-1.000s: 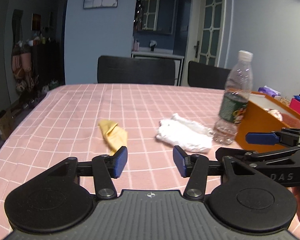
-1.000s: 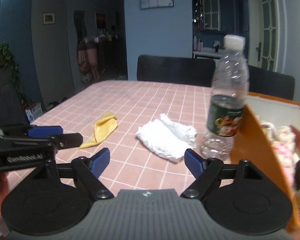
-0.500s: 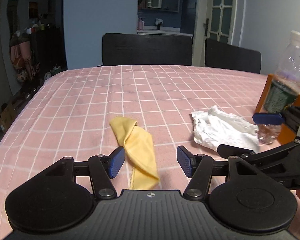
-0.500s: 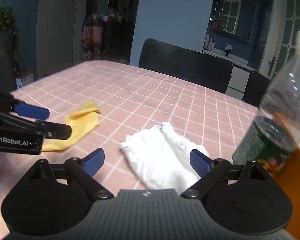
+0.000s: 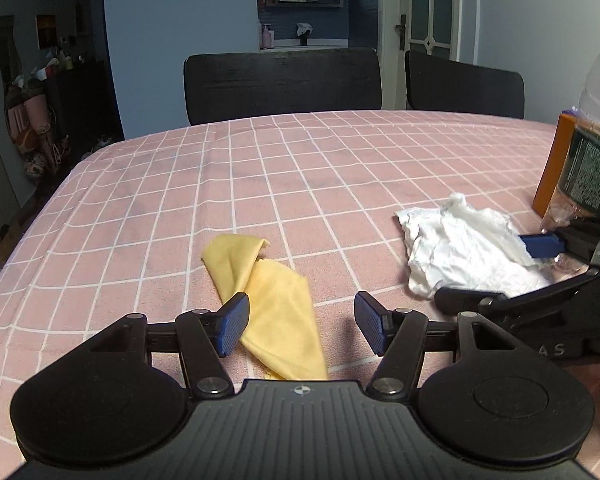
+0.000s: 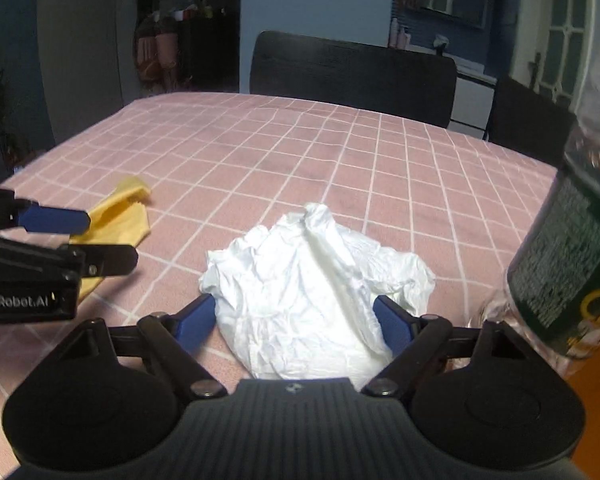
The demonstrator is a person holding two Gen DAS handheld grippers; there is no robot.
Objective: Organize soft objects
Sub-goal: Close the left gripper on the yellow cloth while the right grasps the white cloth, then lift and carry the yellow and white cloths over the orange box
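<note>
A yellow cloth (image 5: 274,304) lies on the pink checked tablecloth (image 5: 300,168); its near end lies between the fingers of my open left gripper (image 5: 302,328). A crumpled white cloth (image 6: 308,288) lies to its right, and my open right gripper (image 6: 294,322) straddles its near part with a fingertip on each side. The white cloth also shows in the left wrist view (image 5: 460,256), with the right gripper's blue fingertip (image 5: 540,245) at its right edge. The yellow cloth shows at the left of the right wrist view (image 6: 118,220), behind the left gripper's fingertip (image 6: 54,218).
A clear plastic bottle (image 6: 572,248) with a dark green label stands close to the right of the white cloth. An orange box (image 5: 552,168) stands behind it at the table's right edge. Two black chairs (image 5: 282,84) stand at the far side.
Both grippers have moved forward and down. The left one now has the yellow cloth between its fingers, the right one has the white cloth between its fingers. Both cloths lie as before.
</note>
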